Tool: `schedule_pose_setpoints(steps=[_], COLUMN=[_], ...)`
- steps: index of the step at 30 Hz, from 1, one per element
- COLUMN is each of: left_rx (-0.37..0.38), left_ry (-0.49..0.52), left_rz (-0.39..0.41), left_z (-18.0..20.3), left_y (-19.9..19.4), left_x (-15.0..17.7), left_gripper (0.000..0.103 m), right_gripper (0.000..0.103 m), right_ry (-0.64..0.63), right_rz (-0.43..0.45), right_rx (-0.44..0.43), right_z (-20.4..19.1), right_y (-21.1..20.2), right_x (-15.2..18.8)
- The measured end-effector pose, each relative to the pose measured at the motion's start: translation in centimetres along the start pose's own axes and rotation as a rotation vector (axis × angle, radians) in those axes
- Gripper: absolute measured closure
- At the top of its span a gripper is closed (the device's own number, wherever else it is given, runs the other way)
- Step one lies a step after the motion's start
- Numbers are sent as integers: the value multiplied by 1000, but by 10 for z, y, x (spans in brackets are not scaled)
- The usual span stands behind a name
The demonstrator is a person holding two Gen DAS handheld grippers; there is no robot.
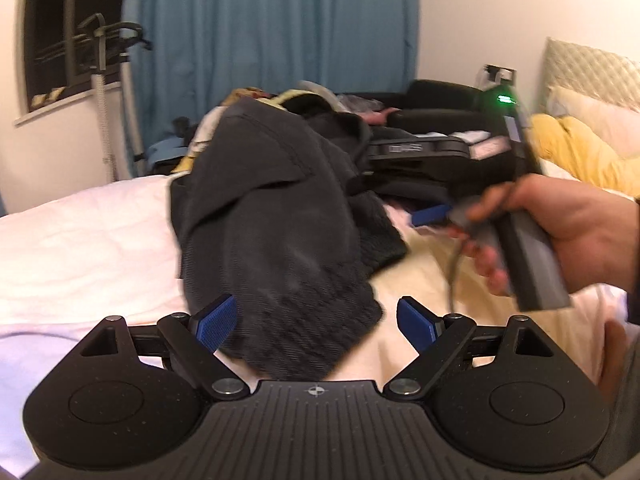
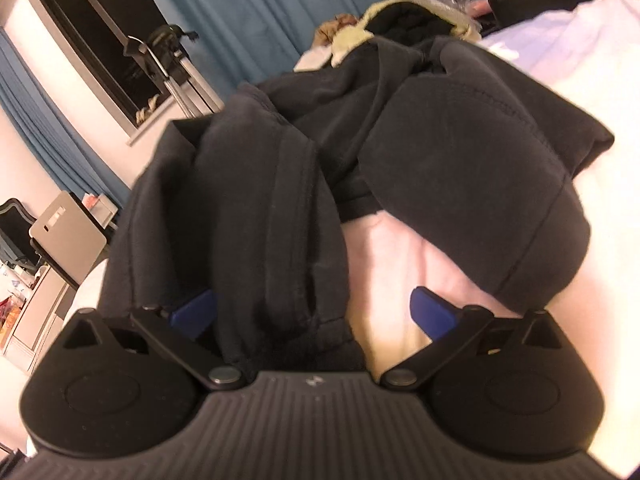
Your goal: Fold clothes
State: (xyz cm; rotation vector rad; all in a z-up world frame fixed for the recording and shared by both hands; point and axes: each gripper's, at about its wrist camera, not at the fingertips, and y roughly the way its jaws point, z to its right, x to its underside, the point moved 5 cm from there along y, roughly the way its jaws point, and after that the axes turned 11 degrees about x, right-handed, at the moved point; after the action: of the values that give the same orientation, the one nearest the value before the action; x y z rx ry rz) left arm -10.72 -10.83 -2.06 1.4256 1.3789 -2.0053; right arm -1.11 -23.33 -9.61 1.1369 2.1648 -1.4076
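A dark grey sweatshirt (image 1: 272,208) lies crumpled on the pale bedsheet (image 1: 80,240). My left gripper (image 1: 316,326) is open wide. The sweatshirt's ribbed hem lies between its blue pads (image 1: 216,326), close to the left one, and neither pad presses on it. A hand (image 1: 580,224) holds the other gripper at the right of the left wrist view, blurred. In the right wrist view my right gripper (image 2: 314,314) is open too. A thick fold of the sweatshirt (image 2: 248,184) runs between its pads (image 2: 434,314), loose, with bare sheet (image 2: 400,264) on the right side.
Behind the sweatshirt sits a pile of other clothes (image 1: 280,100) and an open black suitcase (image 1: 432,148). Yellow and cream pillows (image 1: 576,148) lie at the right. A blue curtain (image 1: 272,20), a window and a stand (image 1: 100,80) fill the back; a grey chair (image 2: 68,232) is at the left.
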Motion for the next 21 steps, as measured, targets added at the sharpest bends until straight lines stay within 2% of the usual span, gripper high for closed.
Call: schedule_pose_setpoints(steps=[3,6,8,9,10,12,16,21], left_rx=[-40,-100,-133,-153,-156,-151,-155,-158], left_ry=[101,71,0,-30,-69,-171,-375,-662], left_rz=[-22,-48,-28,-16,1,49,181,356], left_z=[8,-2,-17,-24,-30,-44,-73,-122], left_y=[13,31,33,31,27,16,-18,-63], left_x=[6,10,7,4,3,0,-4,-1], left_gripper=[14,20,33,42,45,50,57,64], right_gripper=[0,3,15,26,39,52,65,78], right_ry=[16,28,42,50,51,46,66,100], right_rz=[-31,-39,-56,-65,-68,-66,-51,-85], right_rx=[-23,-65,-103,-123,-124,-112,-110,-213], right_z=[3,3,1,0,-1,-1,0,-11], right_y=[13,18,19,19,18,15,5,-13], right_x=[2,2,4,4,4,3,2,4])
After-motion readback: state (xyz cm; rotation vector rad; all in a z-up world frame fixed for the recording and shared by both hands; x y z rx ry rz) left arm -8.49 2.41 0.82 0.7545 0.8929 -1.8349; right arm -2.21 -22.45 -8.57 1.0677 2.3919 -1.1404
